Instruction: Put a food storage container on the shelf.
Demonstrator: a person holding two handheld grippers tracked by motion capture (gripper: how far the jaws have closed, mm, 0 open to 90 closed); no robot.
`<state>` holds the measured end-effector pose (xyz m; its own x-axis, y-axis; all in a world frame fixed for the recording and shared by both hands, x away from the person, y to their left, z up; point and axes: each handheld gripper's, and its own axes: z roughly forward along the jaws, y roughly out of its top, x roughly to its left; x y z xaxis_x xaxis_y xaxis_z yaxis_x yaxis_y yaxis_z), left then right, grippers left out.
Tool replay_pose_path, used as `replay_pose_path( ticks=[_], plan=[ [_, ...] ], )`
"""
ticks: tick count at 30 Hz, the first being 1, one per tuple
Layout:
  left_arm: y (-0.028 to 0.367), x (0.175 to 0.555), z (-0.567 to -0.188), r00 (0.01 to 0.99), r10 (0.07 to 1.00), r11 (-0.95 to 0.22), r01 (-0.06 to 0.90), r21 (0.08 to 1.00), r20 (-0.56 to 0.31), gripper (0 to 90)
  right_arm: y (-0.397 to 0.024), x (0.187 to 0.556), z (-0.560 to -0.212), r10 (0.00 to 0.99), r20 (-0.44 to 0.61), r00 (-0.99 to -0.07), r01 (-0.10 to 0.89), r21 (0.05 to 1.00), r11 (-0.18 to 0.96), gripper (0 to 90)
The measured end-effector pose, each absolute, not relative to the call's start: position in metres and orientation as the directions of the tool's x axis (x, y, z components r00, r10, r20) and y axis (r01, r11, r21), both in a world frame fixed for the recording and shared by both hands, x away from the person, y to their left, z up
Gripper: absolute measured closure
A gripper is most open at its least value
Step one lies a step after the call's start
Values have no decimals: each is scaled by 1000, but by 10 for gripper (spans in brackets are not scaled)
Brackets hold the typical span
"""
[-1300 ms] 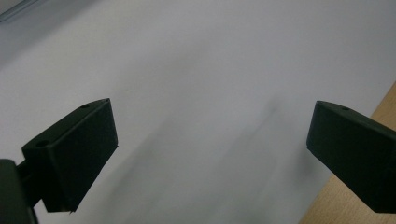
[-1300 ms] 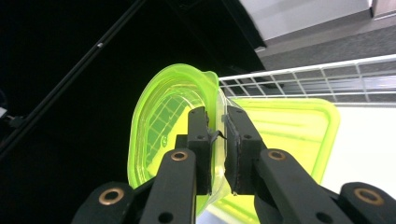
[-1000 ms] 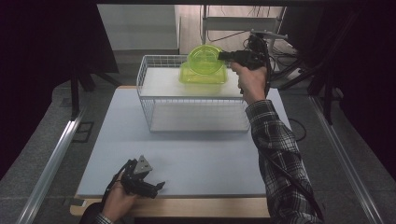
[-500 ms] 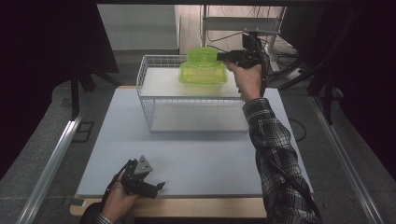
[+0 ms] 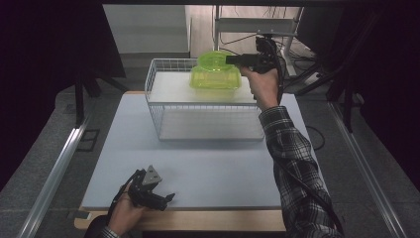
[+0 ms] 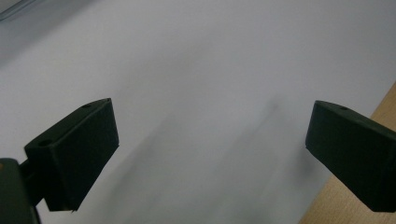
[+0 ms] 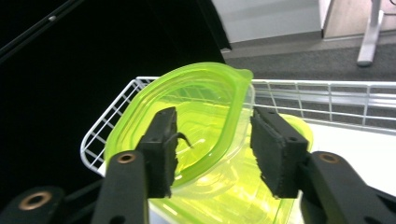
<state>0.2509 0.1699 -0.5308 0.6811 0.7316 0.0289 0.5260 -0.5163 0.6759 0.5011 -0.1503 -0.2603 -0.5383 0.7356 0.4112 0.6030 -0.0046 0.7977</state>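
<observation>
White rectangular wire basket standing at the far middle of the pale grey counter, a flat white panel as its floor. Translucent lime-green plastic container sitting inside the basket toward its far right, rim above the wire edge. Matching translucent lime-green plastic lid, tilted up on edge over the container; in the right gripper view the lid stands between the two black jaws, the jaws part-way apart on either side of its rim edge. Whether the pads actually press the lid cannot be told. Right hand-held gripper raised at the basket's far right corner, carried by a hand in a plaid sleeve. Left hand-held gripper resting low at the counter's near left edge, just beside the wooden border strip, well apart from the basket; in the left gripper view its jaws stand wide over bare counter surface, holding nothing.
</observation>
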Motion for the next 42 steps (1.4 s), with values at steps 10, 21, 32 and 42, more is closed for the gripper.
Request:
replay_pose_path(
  ticks=[10,21,32,42],
  plan=[
    [169,251,-531,682,730,-521,524,674,35,24,-158,481,-262,711,350,-610,558,826,73,342],
    [170,251,-530,676,737,-507,528,682,25,22,-167,466,-279,693,312,-650,541,830,134,223],
    [171,251,-530,676,737,-504,526,685,24,21,-171,453,-294,682,270,-680,519,834,187,154],
    [171,251,-530,675,738,-501,527,687,21,21,-170,437,-310,680,226,-697,507,827,245,110]
  ],
)
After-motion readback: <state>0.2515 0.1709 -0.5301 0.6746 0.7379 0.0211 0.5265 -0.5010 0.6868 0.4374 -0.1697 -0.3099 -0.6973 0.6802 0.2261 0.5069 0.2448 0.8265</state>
